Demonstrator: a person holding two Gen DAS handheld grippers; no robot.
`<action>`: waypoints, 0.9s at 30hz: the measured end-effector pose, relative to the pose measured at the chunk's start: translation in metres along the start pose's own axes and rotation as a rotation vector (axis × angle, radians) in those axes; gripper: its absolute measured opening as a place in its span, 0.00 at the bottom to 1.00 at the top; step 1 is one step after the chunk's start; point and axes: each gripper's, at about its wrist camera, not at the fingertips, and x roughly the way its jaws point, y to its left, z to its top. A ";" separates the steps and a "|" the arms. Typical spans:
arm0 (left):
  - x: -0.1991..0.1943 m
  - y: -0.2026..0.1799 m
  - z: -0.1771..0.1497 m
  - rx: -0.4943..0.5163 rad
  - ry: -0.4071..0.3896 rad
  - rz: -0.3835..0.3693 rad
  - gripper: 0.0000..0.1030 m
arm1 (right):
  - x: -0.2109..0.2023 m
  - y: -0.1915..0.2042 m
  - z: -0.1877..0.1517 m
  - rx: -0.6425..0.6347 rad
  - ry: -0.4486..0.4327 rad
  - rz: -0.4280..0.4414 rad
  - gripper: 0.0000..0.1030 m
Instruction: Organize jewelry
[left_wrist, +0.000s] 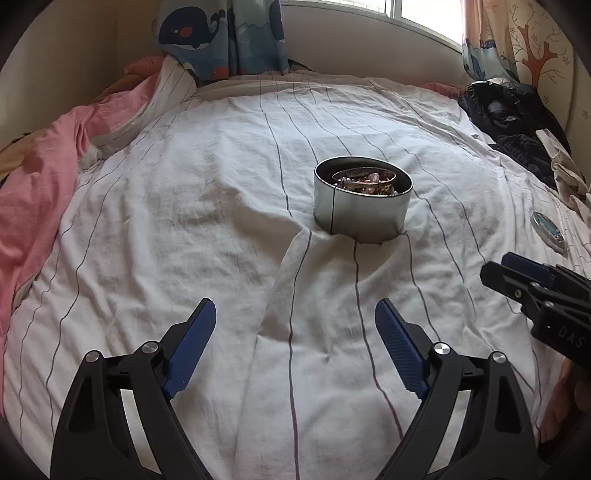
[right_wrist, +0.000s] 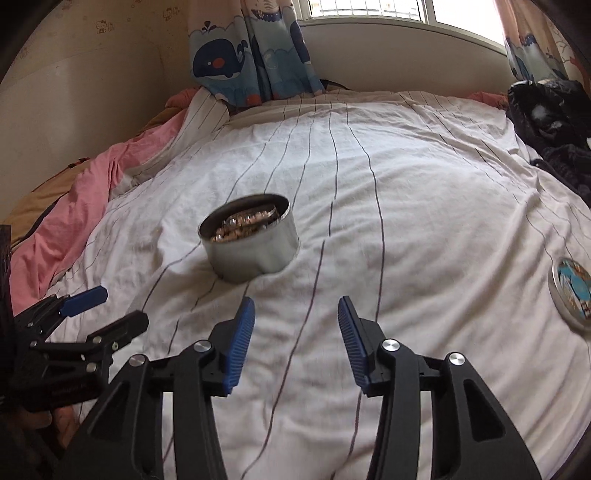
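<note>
A round silver tin (left_wrist: 360, 201) full of jewelry stands open on the striped white bedsheet; it also shows in the right wrist view (right_wrist: 251, 240). Its lid (left_wrist: 548, 229), with a blue picture, lies flat to the right, also seen in the right wrist view (right_wrist: 572, 291). My left gripper (left_wrist: 295, 314) is open and empty, well short of the tin. My right gripper (right_wrist: 295, 310) is open and empty, just in front and right of the tin. Each gripper shows in the other's view: the right gripper (left_wrist: 495, 267), the left gripper (right_wrist: 122, 304).
A pink quilt (left_wrist: 37, 177) is bunched along the left of the bed. Dark clothes (left_wrist: 517, 118) are piled at the far right. Whale-print curtains (right_wrist: 251, 55) and a window sill stand behind the bed. The white sheet (left_wrist: 184, 221) spreads around the tin.
</note>
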 end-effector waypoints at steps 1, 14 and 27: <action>0.000 0.000 -0.004 0.001 0.002 0.010 0.85 | -0.003 -0.002 -0.009 0.014 0.013 0.001 0.48; 0.001 -0.009 -0.022 0.033 0.008 0.094 0.93 | 0.007 0.003 -0.045 0.025 0.058 -0.081 0.70; 0.001 -0.005 -0.027 0.013 0.046 0.077 0.93 | 0.015 0.006 -0.048 0.007 0.120 -0.090 0.87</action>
